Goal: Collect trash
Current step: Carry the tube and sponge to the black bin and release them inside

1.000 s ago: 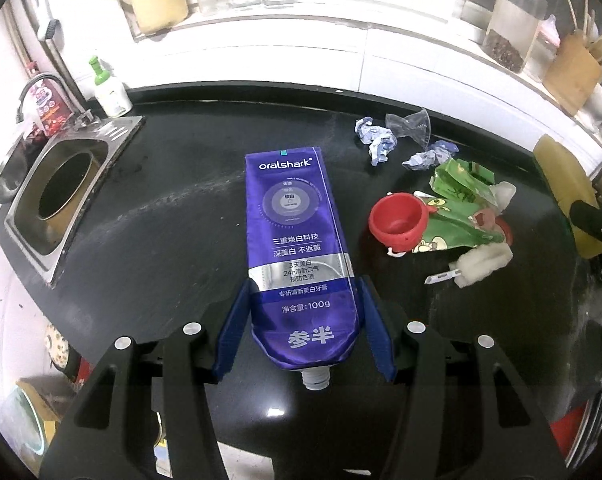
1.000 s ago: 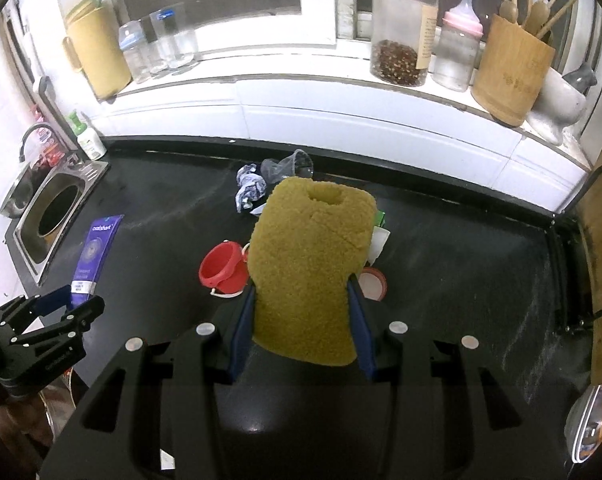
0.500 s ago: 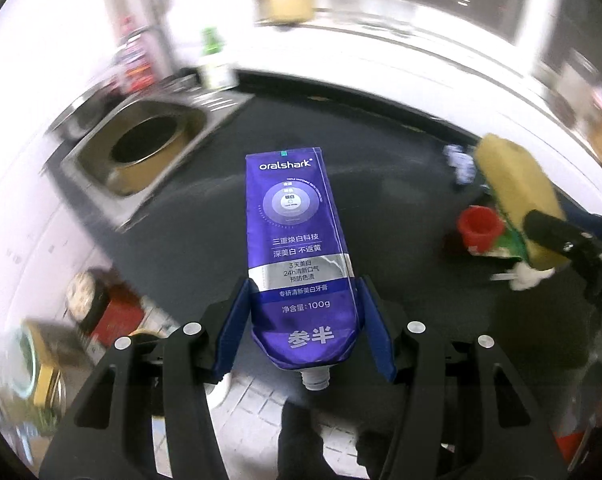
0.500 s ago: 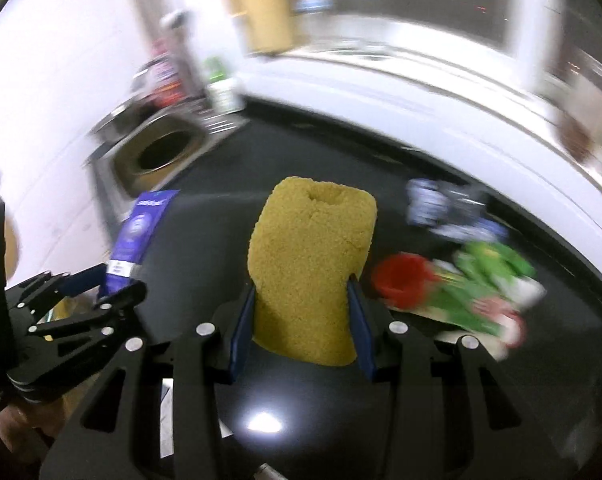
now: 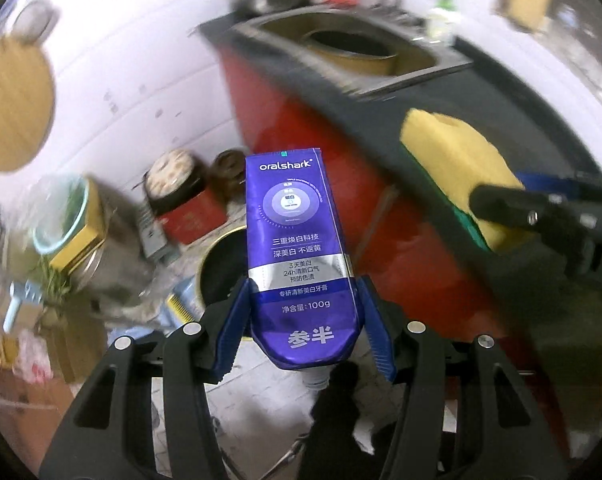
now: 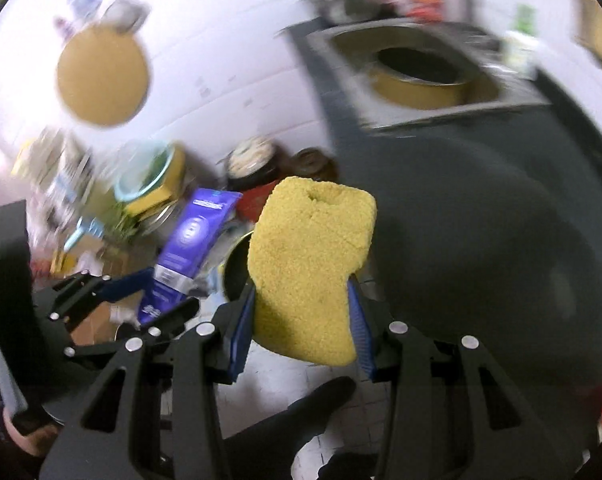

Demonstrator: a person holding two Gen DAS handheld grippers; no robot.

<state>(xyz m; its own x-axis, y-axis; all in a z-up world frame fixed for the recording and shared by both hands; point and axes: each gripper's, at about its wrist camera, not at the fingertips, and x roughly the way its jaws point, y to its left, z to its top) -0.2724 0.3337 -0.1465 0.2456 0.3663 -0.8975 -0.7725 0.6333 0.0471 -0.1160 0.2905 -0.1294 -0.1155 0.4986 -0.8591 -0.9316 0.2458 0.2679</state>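
Note:
My left gripper (image 5: 303, 322) is shut on a purple toothpaste tube (image 5: 297, 248), cap end towards the camera, and hangs tilted down over the floor. Under the tube sits a round dark bin (image 5: 217, 264) with a yellowish rim. My right gripper (image 6: 303, 320) is shut on a worn yellow sponge (image 6: 309, 264), also past the counter's edge. In the left wrist view the sponge (image 5: 453, 172) and the right gripper's black fingers (image 5: 541, 216) show at the right. In the right wrist view the toothpaste tube (image 6: 189, 248) and left gripper (image 6: 149, 296) appear at the left.
The black counter (image 6: 481, 220) with a steel sink (image 6: 421, 68) lies to the right, above a red cabinet front (image 5: 401, 232). Pots, a red box (image 5: 189, 216) and boxes crowd the tiled floor by the white wall. A round wooden board (image 6: 103, 76) hangs on the wall.
Both grippers swung left off the counter and tipped down over the floor, still gripping the toothpaste tube and the sponge. The trash left on the counter has gone out of view.

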